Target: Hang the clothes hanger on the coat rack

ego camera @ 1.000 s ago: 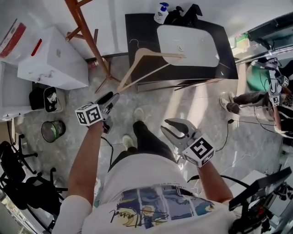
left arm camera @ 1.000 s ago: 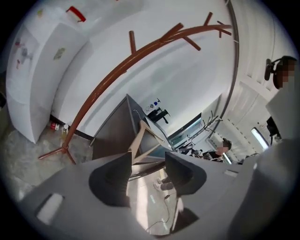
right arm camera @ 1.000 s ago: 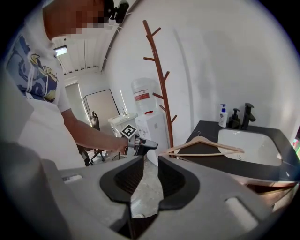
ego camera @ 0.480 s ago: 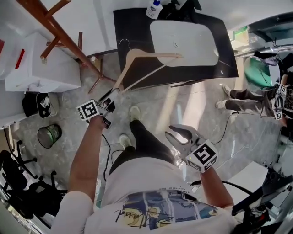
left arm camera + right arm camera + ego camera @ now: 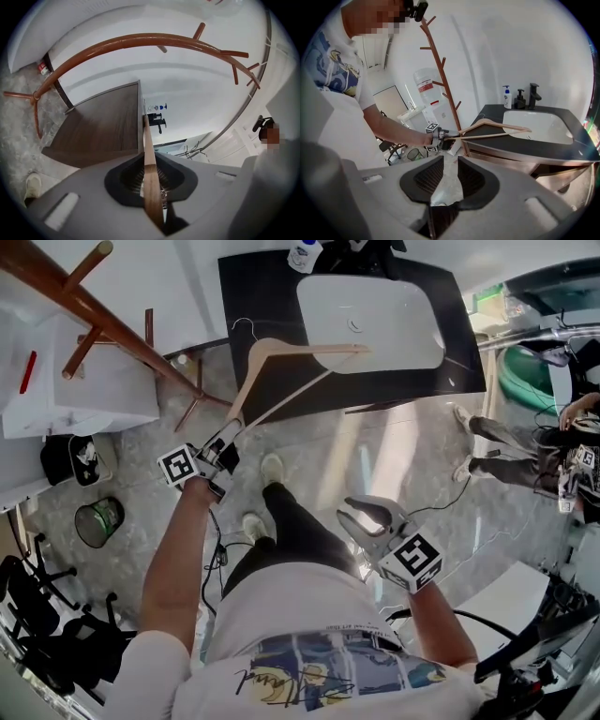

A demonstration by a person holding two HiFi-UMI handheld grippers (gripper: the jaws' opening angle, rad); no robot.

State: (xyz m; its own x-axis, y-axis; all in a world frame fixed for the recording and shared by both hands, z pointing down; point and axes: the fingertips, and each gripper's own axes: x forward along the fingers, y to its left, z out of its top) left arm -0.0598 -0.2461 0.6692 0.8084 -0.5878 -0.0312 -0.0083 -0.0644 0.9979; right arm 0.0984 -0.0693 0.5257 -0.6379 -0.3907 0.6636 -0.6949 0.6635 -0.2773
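In the head view the counter [image 5: 253, 296] stands at the top middle. The sink [image 5: 370, 320] is set in it, and a soap bottle [image 5: 305, 254] stands at its back edge, behind the sink's left corner. The coat rack [image 5: 122, 341] stands on the floor left of the counter, with a cabinet [image 5: 94, 399] just left of it. The clothes hanger [image 5: 267, 346] reaches over the counter's left front part, with its far tip at the sink's left rim. A waste bin [image 5: 97, 521] stands on the floor nearer than the cabinet.
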